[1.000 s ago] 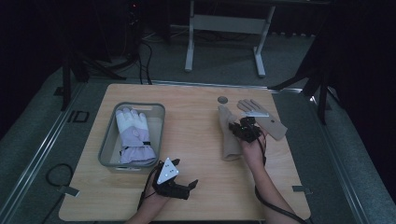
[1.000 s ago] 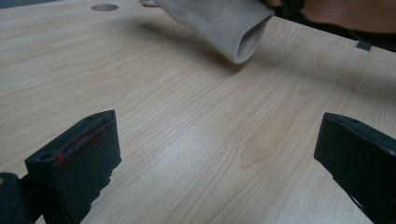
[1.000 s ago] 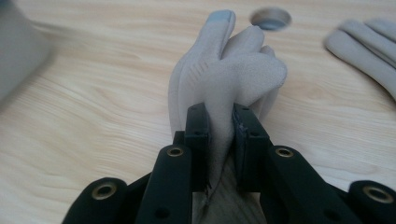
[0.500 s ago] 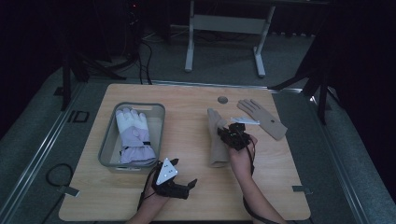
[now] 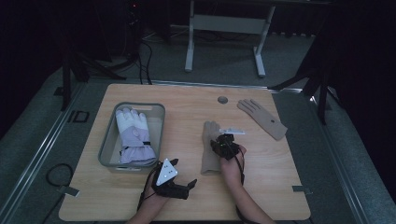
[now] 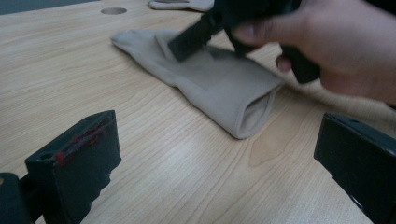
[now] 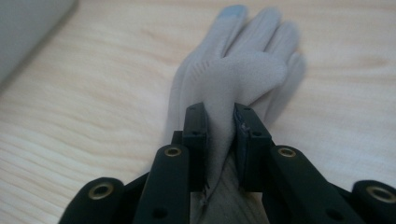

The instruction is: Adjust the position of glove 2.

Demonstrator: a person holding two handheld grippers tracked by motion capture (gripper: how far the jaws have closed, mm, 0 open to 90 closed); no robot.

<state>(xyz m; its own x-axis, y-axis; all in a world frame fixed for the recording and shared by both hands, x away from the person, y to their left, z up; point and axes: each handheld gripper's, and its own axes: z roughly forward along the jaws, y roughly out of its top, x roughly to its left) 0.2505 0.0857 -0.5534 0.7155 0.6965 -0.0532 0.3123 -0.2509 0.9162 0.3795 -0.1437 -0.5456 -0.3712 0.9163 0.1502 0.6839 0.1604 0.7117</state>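
A beige knit glove [image 5: 209,151] lies flat in the middle of the wooden table, fingers pointing away from me. My right gripper [image 5: 220,144] is shut on a fold of this glove [image 7: 243,70], which rises pinched between the two pads; its jaws have just eased open slightly and the fabric is still between them. A second beige glove [image 5: 262,119] lies flat at the far right. My left gripper [image 5: 189,188] rests near the front edge, open and holding nothing. The left gripper [image 6: 217,137] faces the open cuff of the held glove [image 6: 219,88].
A grey bin [image 5: 106,147] at the left holds a white and lavender padded glove [image 5: 133,135]. A round hole [image 5: 222,100] sits in the tabletop near the far edge. Table legs and cables lie on the dark floor beyond.
My right gripper has moved left and toward me, dragging the beige glove away from the second glove to the table's middle. The left gripper has stayed put.
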